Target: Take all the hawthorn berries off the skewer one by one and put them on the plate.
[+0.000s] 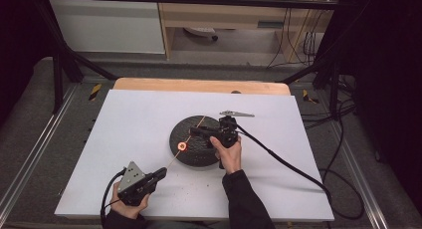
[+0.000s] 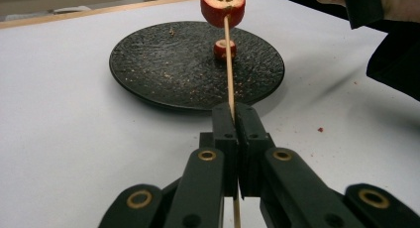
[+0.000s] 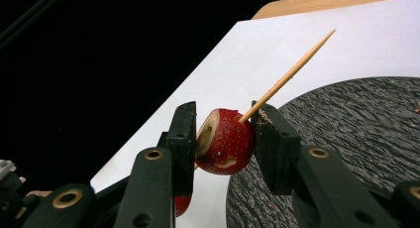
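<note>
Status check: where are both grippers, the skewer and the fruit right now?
Left gripper shut on skewer base. Right gripper shut on red fruit piece, skewer through it, above black plate. Second fruit piece on plate. Nothing in the way.

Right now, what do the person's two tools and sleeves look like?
Both are black two-jaw tools with brass-coloured pivot rivets on the links. The left tool has a grey three-cornered plate on top and a black cable looping from its rear. The right tool also bears a grey plate and trails a thick black cable across the white table. Both sleeves are dark.
</note>
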Demonstrator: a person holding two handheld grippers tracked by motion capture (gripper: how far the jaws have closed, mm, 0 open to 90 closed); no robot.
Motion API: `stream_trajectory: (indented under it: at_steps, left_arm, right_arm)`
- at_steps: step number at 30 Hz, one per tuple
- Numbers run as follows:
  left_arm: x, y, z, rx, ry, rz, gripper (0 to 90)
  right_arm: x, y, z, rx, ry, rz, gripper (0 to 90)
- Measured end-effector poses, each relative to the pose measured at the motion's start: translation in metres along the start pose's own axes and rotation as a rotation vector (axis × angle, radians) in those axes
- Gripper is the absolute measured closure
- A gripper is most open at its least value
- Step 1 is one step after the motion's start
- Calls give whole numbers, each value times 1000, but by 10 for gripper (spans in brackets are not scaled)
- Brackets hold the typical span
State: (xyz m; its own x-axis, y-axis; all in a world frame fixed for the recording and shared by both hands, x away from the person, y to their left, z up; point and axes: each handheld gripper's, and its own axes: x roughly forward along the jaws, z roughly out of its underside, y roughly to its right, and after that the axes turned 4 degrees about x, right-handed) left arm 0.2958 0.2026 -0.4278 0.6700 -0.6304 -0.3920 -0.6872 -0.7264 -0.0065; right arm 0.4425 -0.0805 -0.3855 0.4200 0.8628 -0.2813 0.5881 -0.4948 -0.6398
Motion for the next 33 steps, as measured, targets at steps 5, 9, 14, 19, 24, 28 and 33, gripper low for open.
stream_trajectory:
  at_steps: [5,9,14,19,24,28,33]
  left_arm:
    - [-2,1,-1,6,21,-4,883]
    - [-4,1,-1,10,33,-12,884]
    - [-3,2,-1,14,34,-16,884]
    - [-4,1,-1,7,36,-20,884]
    - [-4,3,-1,15,41,-18,884]
    - [-2,2,0,11,31,-14,884]
    - [-3,3,-1,14,39,-13,884]
  right_arm:
    - [-2,-1,-4,16,18,-13,667]
    - [-4,1,-7,17,42,5,679]
    - [-6,2,-9,26,42,-3,683]
    - [-5,0,-6,31,32,-22,515]
    - [2,2,2,51,-1,-32,501]
    - [5,4,4,60,-15,-41,627]
    - [2,4,0,69,6,-41,646]
